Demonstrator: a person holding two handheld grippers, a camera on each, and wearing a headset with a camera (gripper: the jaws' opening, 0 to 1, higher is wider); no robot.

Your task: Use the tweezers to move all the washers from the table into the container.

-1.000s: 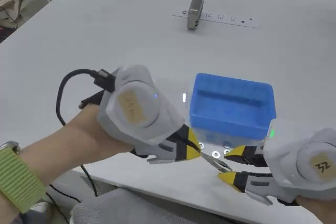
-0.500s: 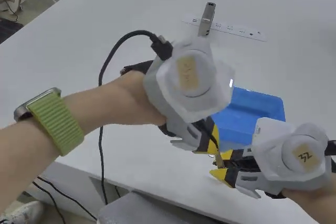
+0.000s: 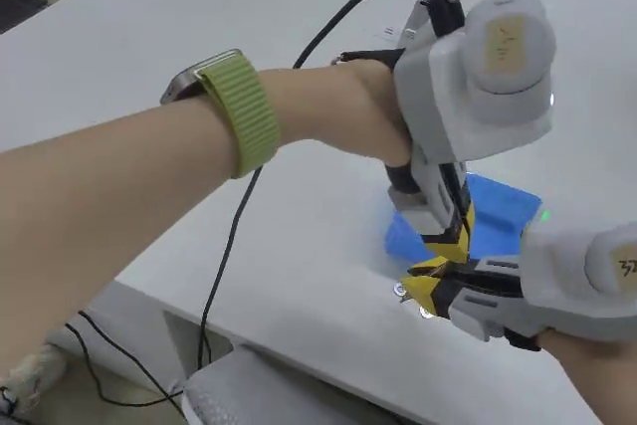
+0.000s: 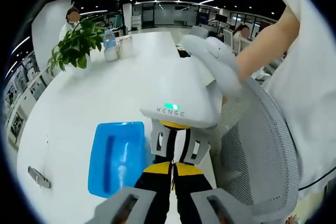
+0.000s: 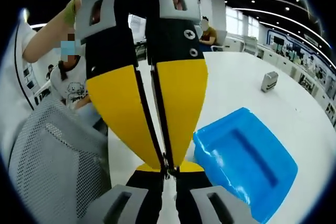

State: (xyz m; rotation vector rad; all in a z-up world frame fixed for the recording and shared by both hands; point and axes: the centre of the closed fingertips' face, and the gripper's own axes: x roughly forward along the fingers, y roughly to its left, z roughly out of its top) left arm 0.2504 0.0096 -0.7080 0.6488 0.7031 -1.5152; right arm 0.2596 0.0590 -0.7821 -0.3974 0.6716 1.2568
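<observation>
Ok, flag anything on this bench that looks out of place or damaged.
Nothing looks damaged or spilled. The blue container sits flat on the table. Two washers lie outside it near the table's front edge. The left gripper and right gripper meet tip to tip on the tweezers.

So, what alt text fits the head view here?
A left arm with a green watch strap reaches across a white table, its left tool pointing down to meet the right tool at the near edge, beside a blue container.
</observation>
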